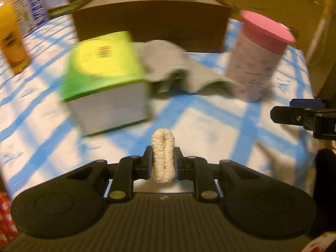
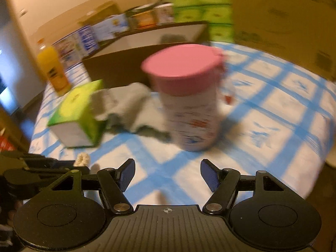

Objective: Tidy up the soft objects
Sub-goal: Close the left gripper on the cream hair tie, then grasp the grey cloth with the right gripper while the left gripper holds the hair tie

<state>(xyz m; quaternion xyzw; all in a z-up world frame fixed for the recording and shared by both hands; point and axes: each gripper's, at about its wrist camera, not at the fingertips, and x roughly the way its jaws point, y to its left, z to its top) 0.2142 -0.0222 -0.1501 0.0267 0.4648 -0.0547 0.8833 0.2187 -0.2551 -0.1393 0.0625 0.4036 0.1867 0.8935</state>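
Note:
My left gripper is shut on a cream knitted scrunchie, held upright above the blue-checked cloth. The scrunchie also shows at the left of the right wrist view. A grey cloth lies crumpled between a green box and a pink-lidded canister; it also shows in the right wrist view. My right gripper is open and empty, low over the cloth in front of the canister. It shows at the right edge of the left wrist view. An open brown cardboard box stands behind.
A green tissue box sits left of centre, also in the right wrist view. A pink-lidded canister stands upright at the right. An orange juice bottle stands far left. Large cardboard boxes and stacked packages line the back.

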